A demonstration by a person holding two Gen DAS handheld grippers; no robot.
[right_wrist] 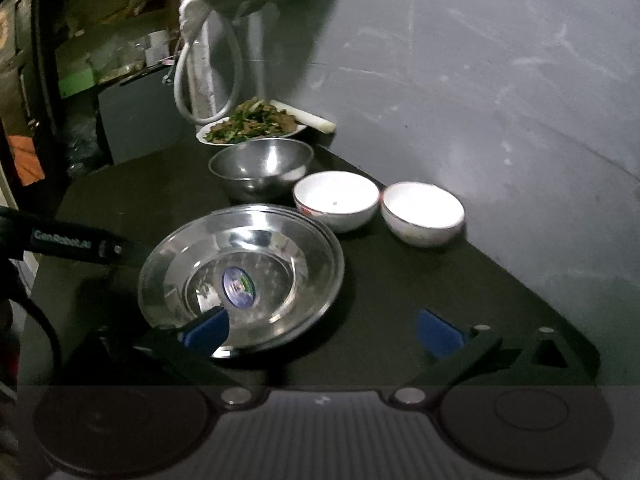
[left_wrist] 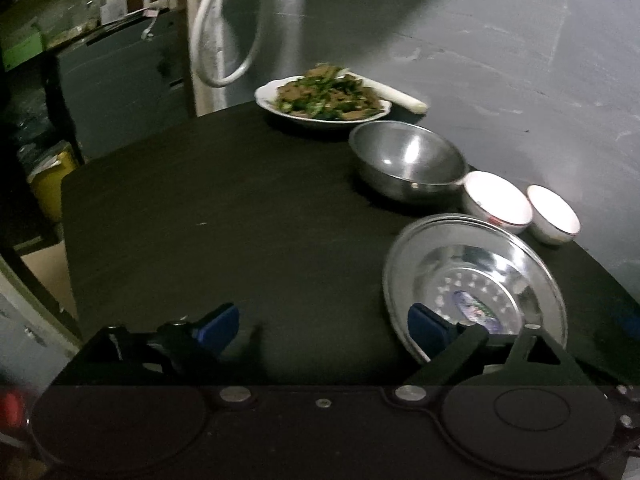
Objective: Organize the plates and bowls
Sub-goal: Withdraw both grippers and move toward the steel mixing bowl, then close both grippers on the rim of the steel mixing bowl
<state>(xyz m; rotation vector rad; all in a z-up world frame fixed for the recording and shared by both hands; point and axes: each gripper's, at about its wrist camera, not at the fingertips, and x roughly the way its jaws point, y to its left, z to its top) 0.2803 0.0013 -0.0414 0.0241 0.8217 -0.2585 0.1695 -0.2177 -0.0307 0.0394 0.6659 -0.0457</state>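
Observation:
A stack of shiny steel plates (left_wrist: 480, 276) (right_wrist: 244, 272) lies on the dark table, a blue sticker in the top one. Behind it stand a steel bowl (left_wrist: 408, 160) (right_wrist: 260, 164) and two white bowls (left_wrist: 496, 202) (left_wrist: 552, 214) (right_wrist: 336, 200) (right_wrist: 422, 212). A white plate of cooked food (left_wrist: 324, 98) (right_wrist: 252, 126) sits at the far edge. My left gripper (left_wrist: 320, 330) is open and empty, its right finger over the stack's near rim. My right gripper (right_wrist: 320, 332) is open and empty, its left finger over the stack's near edge.
The left gripper's black body (right_wrist: 76, 242) reaches in beside the stack in the right wrist view. A white leek-like stalk (left_wrist: 396, 96) lies behind the food plate. A grey wall (left_wrist: 500, 48) stands close behind the table. Shelves and clutter (left_wrist: 60, 40) are at far left.

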